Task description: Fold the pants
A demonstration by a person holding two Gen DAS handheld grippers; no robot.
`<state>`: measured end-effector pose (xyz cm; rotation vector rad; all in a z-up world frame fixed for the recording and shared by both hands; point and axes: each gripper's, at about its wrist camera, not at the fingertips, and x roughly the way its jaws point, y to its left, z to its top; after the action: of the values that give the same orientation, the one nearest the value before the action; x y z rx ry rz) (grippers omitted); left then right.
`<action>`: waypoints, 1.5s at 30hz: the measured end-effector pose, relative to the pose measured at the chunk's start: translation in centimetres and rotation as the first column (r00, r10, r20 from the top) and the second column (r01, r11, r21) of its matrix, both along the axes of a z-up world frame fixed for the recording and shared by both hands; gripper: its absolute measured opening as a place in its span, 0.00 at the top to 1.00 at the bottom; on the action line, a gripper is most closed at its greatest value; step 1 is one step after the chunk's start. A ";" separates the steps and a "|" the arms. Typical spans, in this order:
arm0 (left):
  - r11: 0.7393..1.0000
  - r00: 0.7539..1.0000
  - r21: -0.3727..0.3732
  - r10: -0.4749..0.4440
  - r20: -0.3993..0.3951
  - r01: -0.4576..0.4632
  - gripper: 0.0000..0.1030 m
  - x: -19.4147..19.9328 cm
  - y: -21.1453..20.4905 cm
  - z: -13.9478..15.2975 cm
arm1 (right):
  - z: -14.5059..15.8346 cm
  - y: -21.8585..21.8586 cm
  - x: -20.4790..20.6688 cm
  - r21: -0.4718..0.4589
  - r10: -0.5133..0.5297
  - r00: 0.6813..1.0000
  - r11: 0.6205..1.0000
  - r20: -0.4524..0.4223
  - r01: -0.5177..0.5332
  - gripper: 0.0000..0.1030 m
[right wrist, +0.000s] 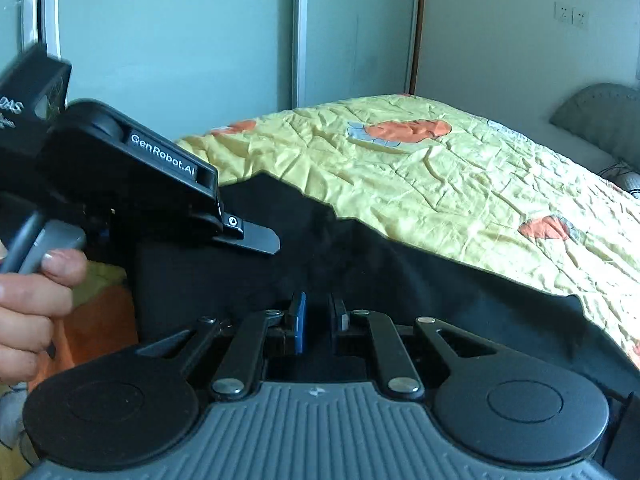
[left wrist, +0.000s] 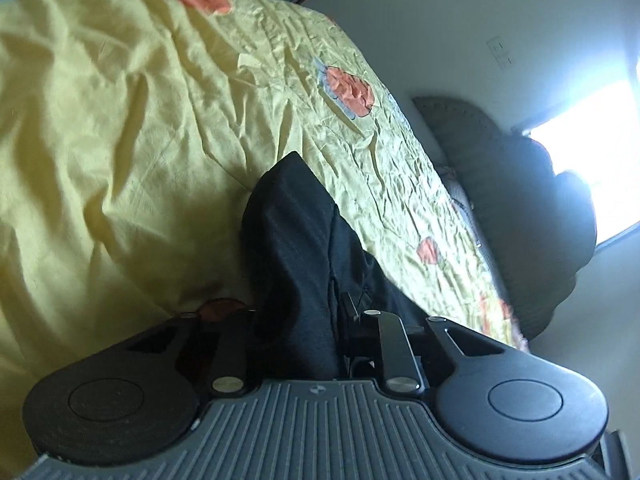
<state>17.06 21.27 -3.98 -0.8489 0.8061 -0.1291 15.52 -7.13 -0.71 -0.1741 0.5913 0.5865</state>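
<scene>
While the left gripper [left wrist: 316,320] has its jaws pinched together on a bunch of the black pants [left wrist: 292,248], the cloth rises out of it in a dark peak and the yellow quilt [left wrist: 120,120] tilts away behind, so that part of the garment looks lifted clear of the bed. Seen from the right wrist camera, that same left gripper [right wrist: 256,236] hangs above the black fabric, a bare hand [right wrist: 36,300] wrapped round its grey handle. The right gripper [right wrist: 320,320] has its blue-padded fingers [right wrist: 300,328] drawn close with only a narrow slot between them; black cloth lies right at the tips, but whether any of it is caught in that slot I cannot tell. The pants [right wrist: 360,272] spread as a wide dark sheet along the near edge of the bed, on the quilt [right wrist: 440,184] with its orange patches. I judge this to be the carry-over stage of a fold, with one edge raised and ready to be brought across the remaining fabric. The next move calls for both ends travelling together at an even height, so the lifted layer lands flat and lined up with the edge below, before the jaws let go. No basket, drawer or other container shows in either view; beyond the bed stand pale sliding doors [right wrist: 180,40] and a grey headboard [right wrist: 600,112].
</scene>
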 end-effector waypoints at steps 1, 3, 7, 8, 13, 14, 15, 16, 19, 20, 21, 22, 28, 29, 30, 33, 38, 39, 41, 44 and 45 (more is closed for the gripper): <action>1.000 1.000 0.030 -0.004 0.015 0.004 0.79 -0.2 -0.3 0.3 | 0.1 -0.4 -0.2 0.019 -0.007 1.000 1.000 0.010 0.007 0.89; 0.993 0.999 0.119 -0.014 0.052 0.008 0.80 -0.4 -1.4 1.1 | 0.4 -1.3 -0.6 0.093 -0.012 1.000 0.996 0.004 0.012 0.89; 0.947 0.985 0.322 -0.057 0.163 0.001 0.81 -2.1 -4.7 3.9 | 1.0 -1.8 0.5 0.150 -0.055 0.998 0.987 -0.009 0.055 0.89; 0.932 0.979 0.363 -0.074 0.192 -0.001 0.81 -2.6 -5.6 4.6 | 0.8 -1.1 0.6 0.162 -0.058 0.998 0.985 -0.015 0.059 0.89; 0.886 0.956 0.464 -0.139 0.258 0.003 0.82 -4.4 -9.6 6.6 | 1.9 -3.6 -0.6 0.314 -0.061 0.998 0.947 -0.030 0.068 0.89; 0.883 0.953 0.470 -0.144 0.265 0.002 0.82 -4.7 -10.2 6.9 | 2.0 -4.1 -0.5 0.331 -0.063 0.997 0.941 -0.036 0.072 0.89; 0.883 0.952 0.469 -0.149 0.269 0.006 0.82 -4.7 -10.9 7.1 | 2.1 -4.6 -0.7 0.346 -0.061 0.997 0.936 -0.040 0.071 0.89; 0.883 0.950 0.469 -0.154 0.271 0.010 0.82 -4.8 -11.4 7.3 | 2.2 -5.2 -0.7 0.361 -0.063 0.997 0.930 -0.046 0.076 0.89; 0.868 0.942 0.497 -0.171 0.290 0.004 0.82 -5.1 -13.5 7.6 | 2.7 -7.1 -2.0 0.399 -0.091 0.994 0.911 -0.056 0.106 0.89; 0.862 0.939 0.507 -0.175 0.296 0.001 0.82 -5.3 -14.2 7.7 | 2.7 -7.6 -2.2 0.407 -0.099 0.994 0.907 -0.049 0.111 0.89; 0.857 0.936 0.515 -0.182 0.302 0.000 0.82 -5.4 -15.0 7.8 | 2.8 -8.0 -2.6 0.414 -0.109 0.993 0.903 -0.043 0.117 0.89; 0.852 0.932 0.524 -0.187 0.310 -0.003 0.82 -5.6 -15.6 8.0 | 2.7 -8.4 -2.6 0.424 -0.122 0.992 0.897 -0.040 0.128 0.89; 0.833 0.905 0.553 -0.244 0.348 0.012 0.82 -5.9 -19.4 9.2 | 2.9 -11.9 -3.8 0.507 -0.187 0.982 0.843 -0.039 0.180 0.89; 0.829 0.900 0.559 -0.260 0.351 0.021 0.82 -6.0 -20.1 9.4 | 2.9 -12.6 -3.9 0.517 -0.198 0.979 0.835 -0.040 0.190 0.89; 0.827 0.895 0.562 -0.273 0.354 0.030 0.82 -6.1 -20.8 9.4 | 2.9 -13.3 -4.0 0.526 -0.209 0.977 0.827 -0.042 0.199 0.89; 0.820 0.881 0.570 -0.310 0.357 0.057 0.81 -6.1 -23.1 9.7 | 2.7 -15.5 -4.5 0.552 -0.245 0.968 0.801 -0.054 0.233 0.89; 0.807 0.857 0.584 -0.363 0.367 0.092 0.79 -6.2 -26.7 9.8 | 2.2 -18.9 -5.2 0.589 -0.301 0.951 0.756 -0.076 0.286 0.89; 0.802 0.852 0.589 -0.374 0.367 0.099 0.79 -6.1 -27.4 9.8 | 2.2 -19.4 -5.4 0.591 -0.313 0.947 0.751 -0.076 0.296 0.89; 0.794 0.841 0.597 -0.396 0.368 0.112 0.78 -6.2 -28.8 9.8 | 1.9 -20.7 -5.8 0.596 -0.337 0.938 0.739 -0.076 0.313 0.89; 0.778 0.821 0.613 -0.436 0.370 0.137 0.77 -6.2 -30.8 9.8 | 1.6 -22.5 -6.4 0.606 -0.372 0.925 0.720 -0.077 0.340 0.89; 0.774 0.815 0.616 -0.447 0.369 0.146 0.77 -6.4 -31.5 9.7 | 1.5 -23.0 -6.6 0.607 -0.383 0.921 0.714 -0.078 0.348 0.89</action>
<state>10.62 -10.28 5.73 -0.0831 0.4355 -0.3700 8.90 -30.18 0.83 0.5405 0.3398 0.3549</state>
